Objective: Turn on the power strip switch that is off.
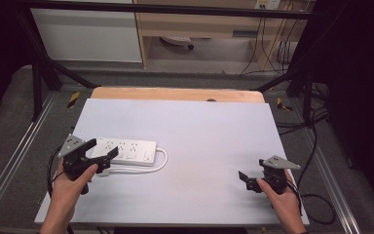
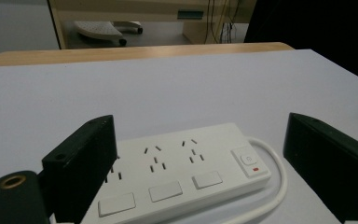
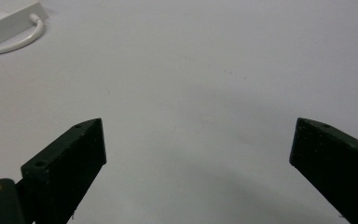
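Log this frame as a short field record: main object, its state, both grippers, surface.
Object: white plastic power strip with three socket groups, lying flat
Switch: end button with a small red mark
Cord: white cable looped at the strip's right end
Left gripper: open, jaws over the strip's left end, contact unclear
Right gripper: open, apart from the strip, holding nothing
Surface: pale grey board on a wooden table

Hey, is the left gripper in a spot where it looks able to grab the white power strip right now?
Probably yes. The left gripper is open, its jaws standing to either side of the power strip, and nothing lies between them on the white board.
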Demonstrator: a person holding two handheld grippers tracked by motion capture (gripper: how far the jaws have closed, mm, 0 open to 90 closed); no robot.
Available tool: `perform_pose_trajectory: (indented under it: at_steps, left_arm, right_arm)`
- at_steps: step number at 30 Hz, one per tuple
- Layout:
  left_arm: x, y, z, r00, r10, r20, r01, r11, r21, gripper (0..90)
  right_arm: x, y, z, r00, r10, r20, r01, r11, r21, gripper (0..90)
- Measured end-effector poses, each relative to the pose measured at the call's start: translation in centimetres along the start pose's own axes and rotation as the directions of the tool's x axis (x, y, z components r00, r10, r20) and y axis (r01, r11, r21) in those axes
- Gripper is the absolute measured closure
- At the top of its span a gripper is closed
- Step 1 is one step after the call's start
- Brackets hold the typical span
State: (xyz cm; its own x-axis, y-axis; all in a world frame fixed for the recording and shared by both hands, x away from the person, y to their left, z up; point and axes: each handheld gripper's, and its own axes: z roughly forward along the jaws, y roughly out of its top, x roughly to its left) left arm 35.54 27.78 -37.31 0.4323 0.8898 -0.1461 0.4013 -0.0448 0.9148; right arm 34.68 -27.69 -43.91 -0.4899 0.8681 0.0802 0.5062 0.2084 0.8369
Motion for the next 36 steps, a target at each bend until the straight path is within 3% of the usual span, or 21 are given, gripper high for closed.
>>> perform_pose_trajectory:
  at_steps: [11, 19, 24, 36]
  left_arm:
    - [0.3, -0.3, 0.4, 1.0000, -0.003, 0.008, 0.003, 0.9999, 0.017, 12.9]
    - [0.8, -0.4, 0.8, 0.9994, -0.032, 0.016, 0.031, 0.9991, 0.028, 17.1]
    - [1.6, -0.5, 1.2, 0.9987, -0.050, 0.005, 0.050, 0.9981, 0.037, 21.1]
    - [1.5, -1.2, 2.1, 0.9982, -0.060, -0.010, 0.060, 0.9951, 0.078, 27.9]
  right_arm:
    - [-0.1, 0.0, 0.0, 1.0000, -0.004, 0.007, 0.004, 1.000, 0.015, 4.0]
    - [-0.1, 0.0, 0.0, 1.0000, -0.004, 0.006, 0.004, 1.000, 0.020, 4.0]
    - [-0.1, 0.0, 0.0, 1.0000, -0.006, 0.006, 0.006, 1.000, 0.027, 4.1]
    - [-0.2, 0.0, 0.1, 1.0000, -0.003, 0.005, 0.002, 1.000, 0.030, 4.0]
